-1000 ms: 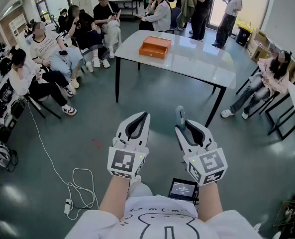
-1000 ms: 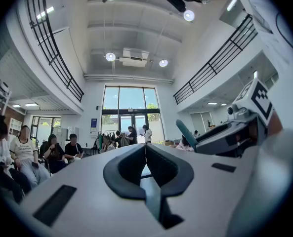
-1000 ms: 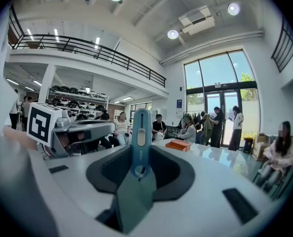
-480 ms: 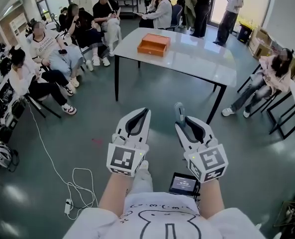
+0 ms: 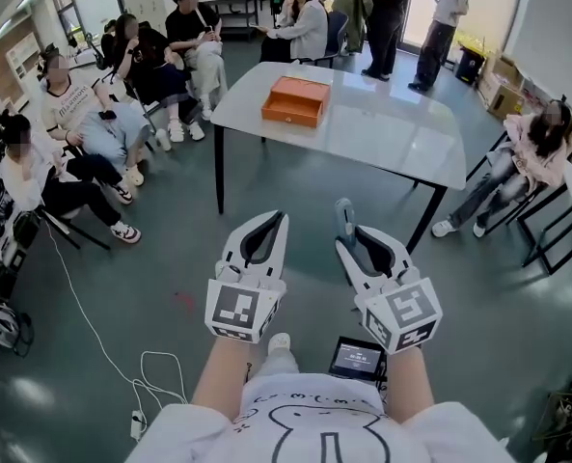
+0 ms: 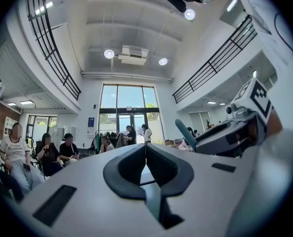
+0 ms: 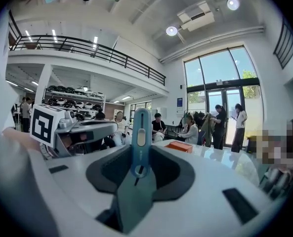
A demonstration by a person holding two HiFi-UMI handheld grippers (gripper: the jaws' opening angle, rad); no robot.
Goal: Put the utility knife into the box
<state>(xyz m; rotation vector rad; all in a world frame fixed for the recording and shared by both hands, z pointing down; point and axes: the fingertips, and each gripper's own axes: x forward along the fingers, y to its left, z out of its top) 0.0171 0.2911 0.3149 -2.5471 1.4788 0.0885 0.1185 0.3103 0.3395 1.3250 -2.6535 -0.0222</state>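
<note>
Gripping the utility knife (image 7: pixel 141 128) between its pads, the right claw (image 5: pixel 356 238) is closed on the blue handle, held in the air over the grey floor (image 5: pixel 160 258), well short of the table (image 5: pixel 392 138); the knife's long axis runs along the jaws, its far end jutting past the tips and pointing forward towards the table, its slider face turned upward; in the head view the knife (image 5: pixel 344 217) shows as a slim teal bar rising from the claw's tip; the left claw (image 5: pixel 272 222) hangs just beside the right one, its jaws shut together with nothing between them, as the left gripper view confirms (image 6: pixel 146 147); the orange box (image 5: pixel 296 101) sits open-topped near the table's far left corner, well apart from both claws; seated people (image 5: pixel 73 123) line the room's left side.
</note>
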